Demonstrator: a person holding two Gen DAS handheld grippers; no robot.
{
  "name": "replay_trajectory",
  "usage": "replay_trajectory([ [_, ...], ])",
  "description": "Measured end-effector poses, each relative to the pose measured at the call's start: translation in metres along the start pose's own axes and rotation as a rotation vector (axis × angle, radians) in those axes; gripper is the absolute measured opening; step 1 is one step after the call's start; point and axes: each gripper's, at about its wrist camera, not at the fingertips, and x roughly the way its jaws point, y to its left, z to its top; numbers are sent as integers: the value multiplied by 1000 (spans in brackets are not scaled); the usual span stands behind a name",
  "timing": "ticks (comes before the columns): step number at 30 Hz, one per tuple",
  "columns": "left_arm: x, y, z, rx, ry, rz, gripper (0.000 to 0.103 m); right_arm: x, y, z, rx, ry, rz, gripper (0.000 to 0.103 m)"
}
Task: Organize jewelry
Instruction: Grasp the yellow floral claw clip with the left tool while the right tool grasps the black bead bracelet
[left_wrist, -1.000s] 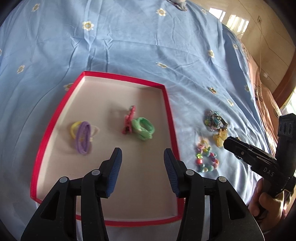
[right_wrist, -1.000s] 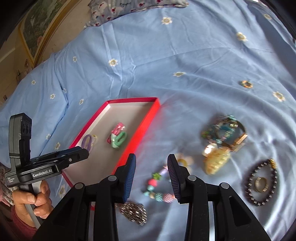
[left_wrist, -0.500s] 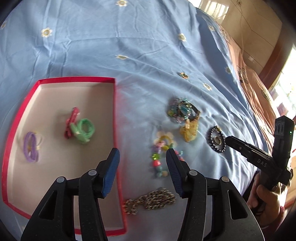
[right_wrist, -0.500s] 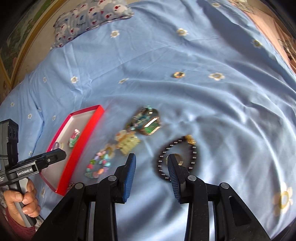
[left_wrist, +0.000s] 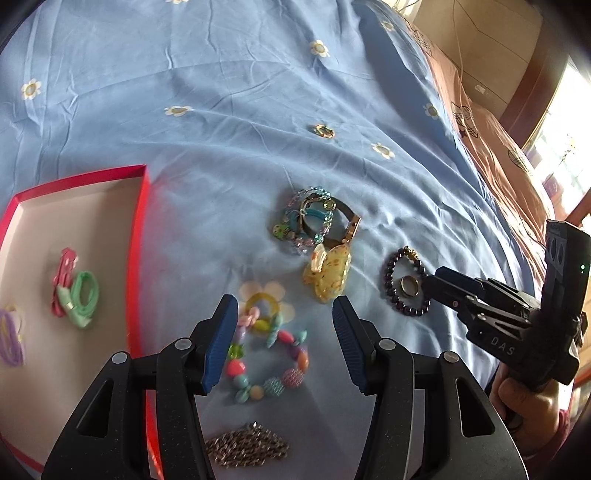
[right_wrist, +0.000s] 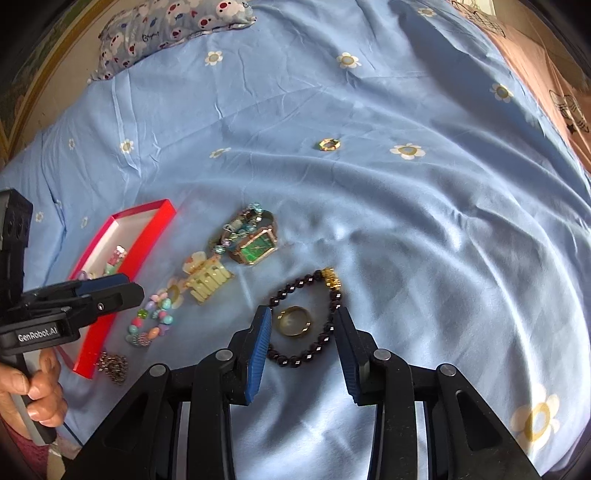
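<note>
Both claws, left claw (left_wrist: 284, 341) and right claw (right_wrist: 301, 338), gape empty; smooth gold ring (right_wrist: 294, 320) inside glossy dark-bead bracelet (right_wrist: 308, 317).

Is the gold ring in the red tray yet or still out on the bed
Out. The gold ring lies on the blue sheet, inside the dark beaded bracelet, well apart from the red-rimmed tray, between the open right gripper's fingers.

On the blue flowered bed sheet (right_wrist: 406, 229), the red-rimmed tray (left_wrist: 142, 236) lies left of the multicoloured bead bracelet (left_wrist: 269, 354); the gold ring (right_wrist: 294, 320) sits inside the dark bead bracelet (right_wrist: 295, 360), apparently untouching.
</note>
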Motion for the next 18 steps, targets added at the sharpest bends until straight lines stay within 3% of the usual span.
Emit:
replay_trajectory([
  [9,40,-17,15,40,29,-23,54,20,-15,2,10,29,-30,28],
  [12,52,-21,17,52,41,-23,53,24,-12,3,-10,23,-43,13],
  [13,54,-21,17,57,43,-24,49,25,-12,4,-10,21,-43,8],
  [15,58,-22,16,65,55,-41,28,24,-12,4,-6,13,-36,8],
  [18,55,-20,15,62,45,-45,28,19,-12,4,3,-1,-15,8],
])
